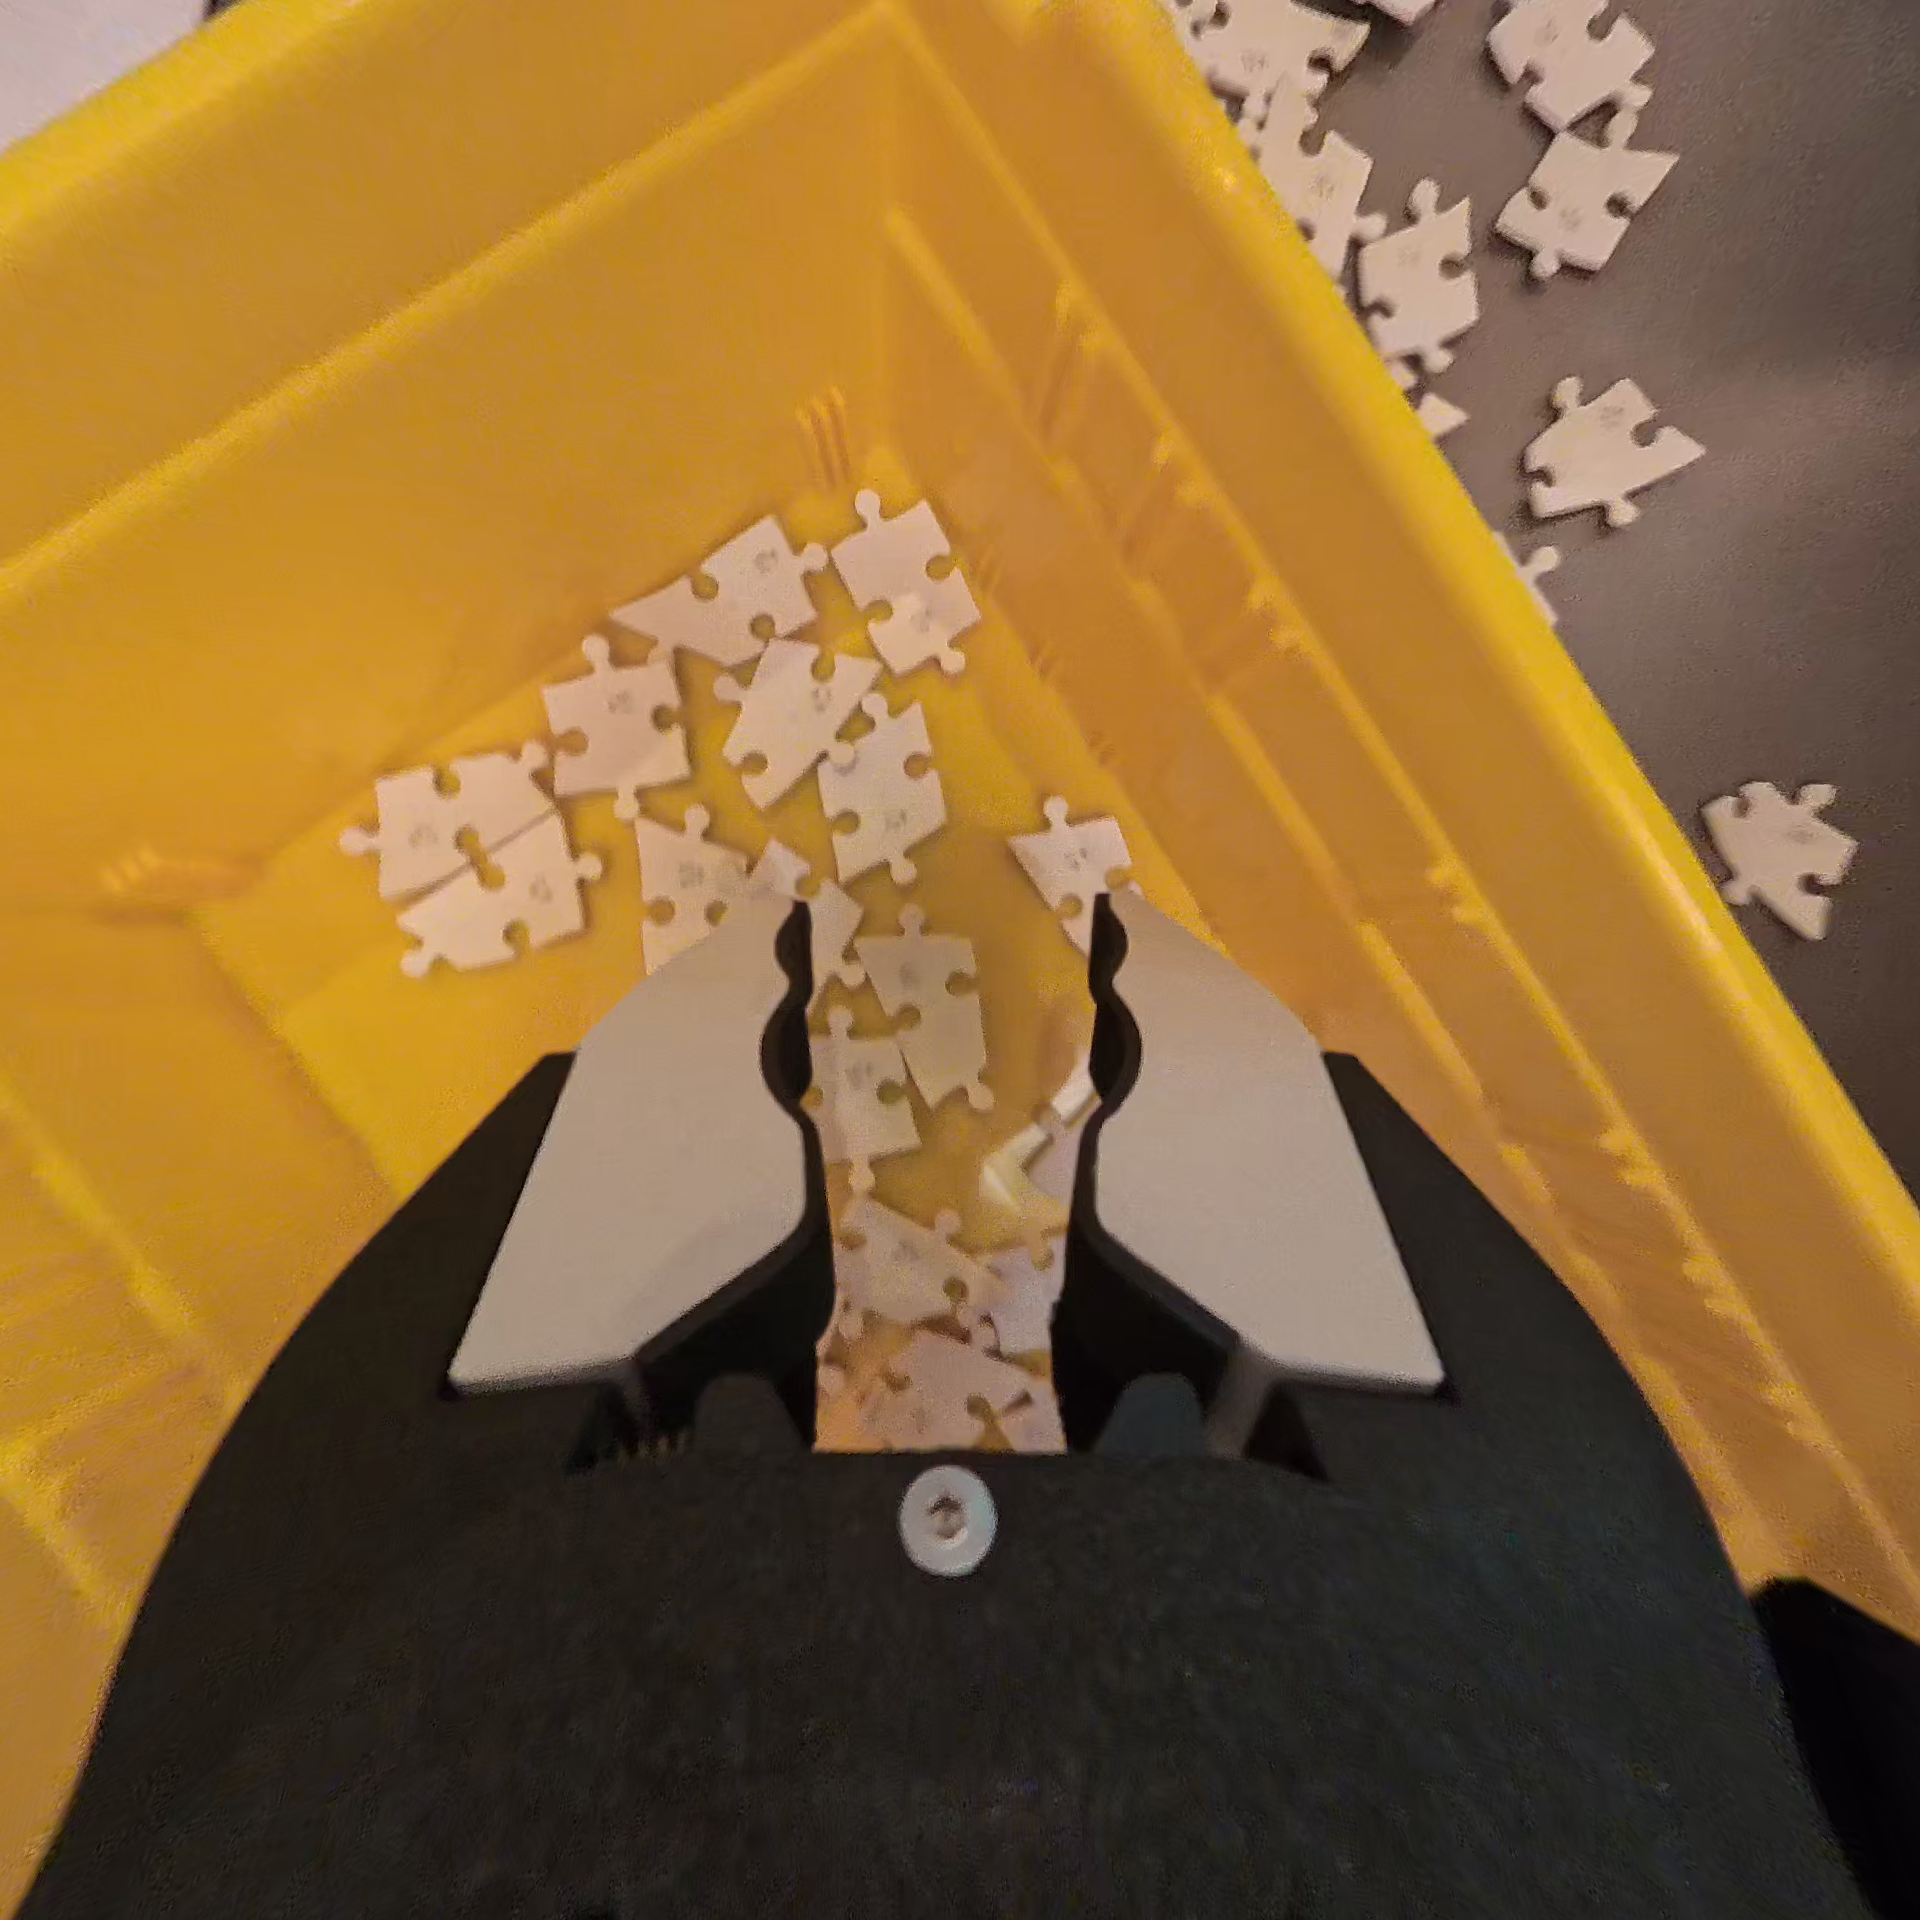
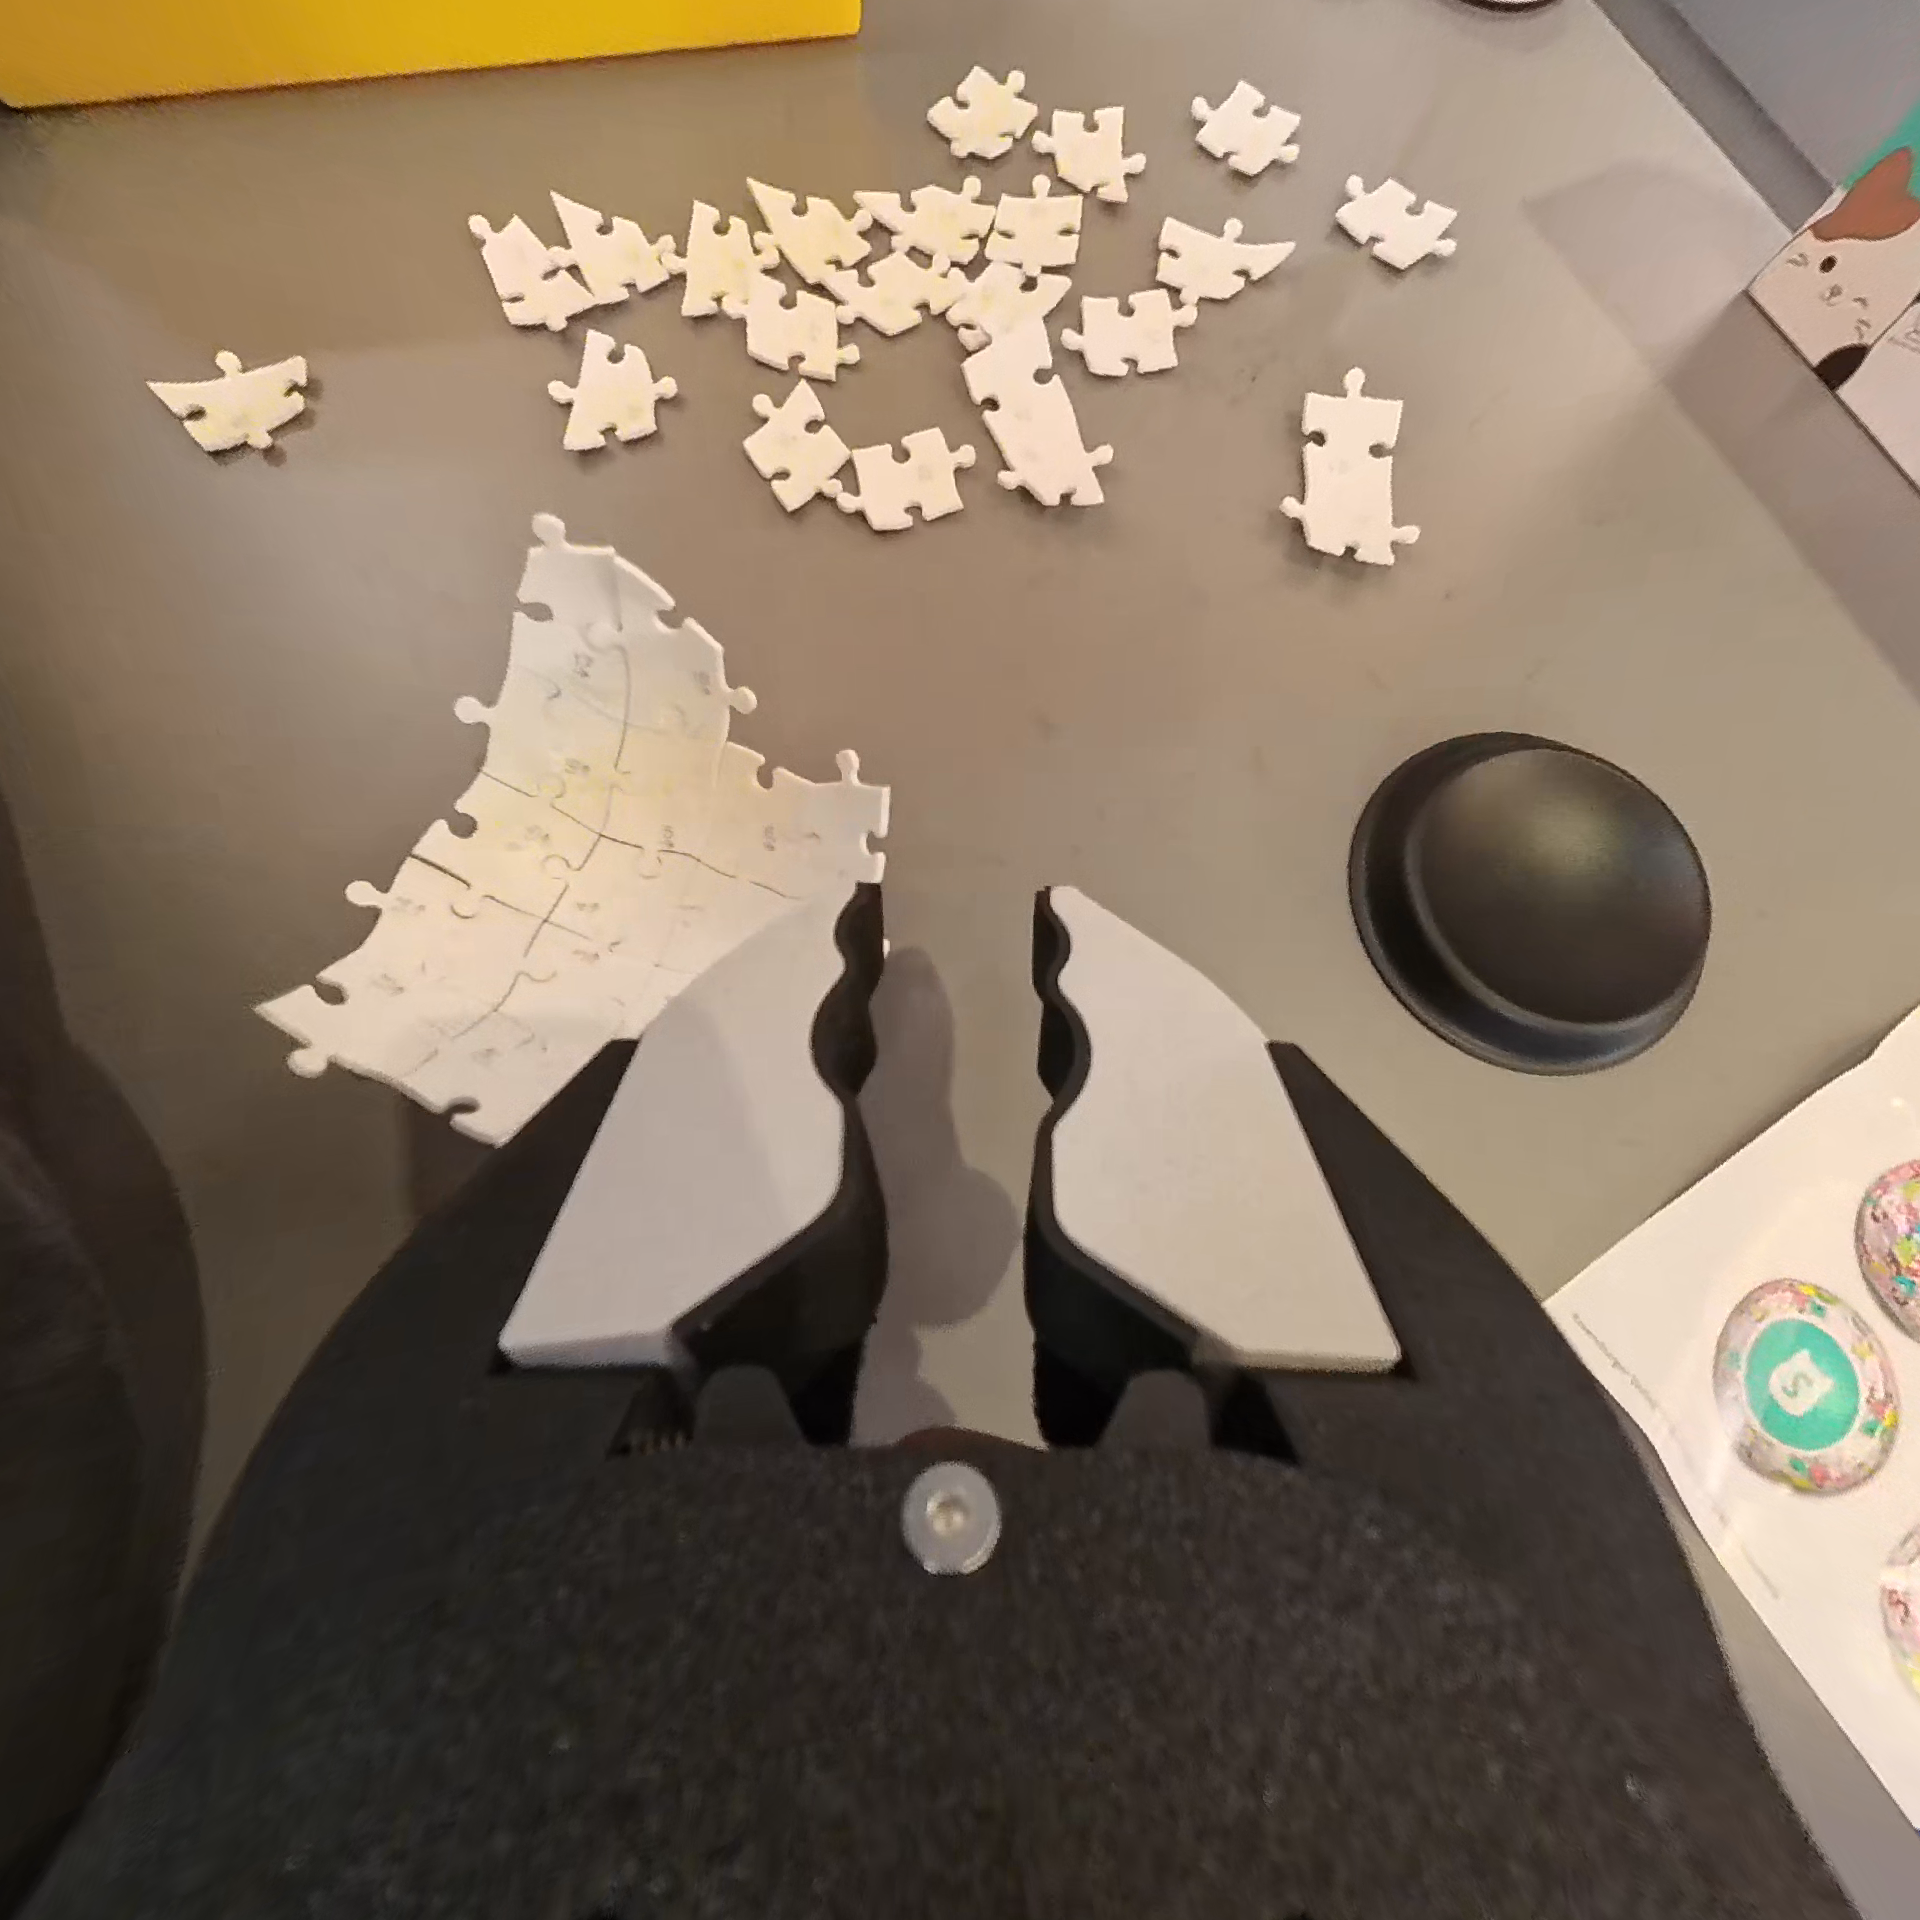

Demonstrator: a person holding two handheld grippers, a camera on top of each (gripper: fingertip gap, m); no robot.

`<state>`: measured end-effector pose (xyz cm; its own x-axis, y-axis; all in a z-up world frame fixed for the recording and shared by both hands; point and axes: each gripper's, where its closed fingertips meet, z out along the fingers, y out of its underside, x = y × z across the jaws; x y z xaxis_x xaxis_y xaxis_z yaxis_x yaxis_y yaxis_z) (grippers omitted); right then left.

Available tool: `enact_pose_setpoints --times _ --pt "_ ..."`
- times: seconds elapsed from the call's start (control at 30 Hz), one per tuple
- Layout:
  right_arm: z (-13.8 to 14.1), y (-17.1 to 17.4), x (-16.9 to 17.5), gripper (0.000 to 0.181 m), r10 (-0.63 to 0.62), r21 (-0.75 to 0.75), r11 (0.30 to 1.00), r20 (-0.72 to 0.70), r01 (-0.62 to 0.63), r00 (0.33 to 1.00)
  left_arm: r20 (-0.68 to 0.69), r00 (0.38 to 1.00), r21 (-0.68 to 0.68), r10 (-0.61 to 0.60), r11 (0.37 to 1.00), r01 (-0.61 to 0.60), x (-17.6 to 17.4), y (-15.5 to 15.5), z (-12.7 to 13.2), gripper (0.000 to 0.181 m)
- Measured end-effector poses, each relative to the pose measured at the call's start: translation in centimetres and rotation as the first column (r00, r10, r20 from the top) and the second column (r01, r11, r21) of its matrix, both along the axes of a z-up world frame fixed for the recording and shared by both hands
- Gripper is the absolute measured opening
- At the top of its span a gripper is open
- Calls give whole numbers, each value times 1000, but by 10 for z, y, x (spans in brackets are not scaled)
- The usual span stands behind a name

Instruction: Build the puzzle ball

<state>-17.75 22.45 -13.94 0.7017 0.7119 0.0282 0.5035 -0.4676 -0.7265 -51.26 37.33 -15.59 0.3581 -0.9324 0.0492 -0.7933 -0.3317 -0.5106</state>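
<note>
My left gripper (image 1: 948, 906) is open and empty, pointing down into a yellow bin (image 1: 1195, 582) that holds several loose white puzzle pieces (image 1: 821, 717). My right gripper (image 2: 958, 896) is open and empty above the grey table. A curved, partly joined white puzzle section (image 2: 582, 831) lies just left of its left fingertip; I cannot tell whether they touch. Several loose white pieces (image 2: 894, 281) lie scattered farther off on the table. A black dome-shaped stand (image 2: 1532, 894) sits to the right.
More loose pieces (image 1: 1558, 208) lie on the dark table right of the bin. A printed sheet with pictures of balls (image 2: 1766, 1382) lies at the right edge. A box corner (image 2: 1839, 270) is at the far right. The yellow bin's edge (image 2: 416, 52) shows top left. Left tips to right tips: about 35 centimetres.
</note>
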Motion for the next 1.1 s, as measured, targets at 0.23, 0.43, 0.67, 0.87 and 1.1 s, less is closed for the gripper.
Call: enact_pose_setpoints --times 0.23,0.43,0.67,0.87,1.1 --pt "0 6 -10 27 9 -8 1000 -11 -9 1000 34 973 -42 226 974 -225 -44 -25 6 50" --pt "-2 6 -21 27 54 -10 999 -24 -54 998 90 919 -29 383 924 -382 -61 -47 14 50" --pt "2 9 -21 27 66 10 998 -60 -66 996 57 887 10 457 889 -459 -75 -59 22 50" --pt "7 9 -30 27 89 32 996 -81 -87 993 96 844 18 528 847 -532 -86 -65 30 51" --pt "9 3 -28 27 107 45 994 -78 -103 991 97 786 31 610 788 -615 -110 -73 31 52"
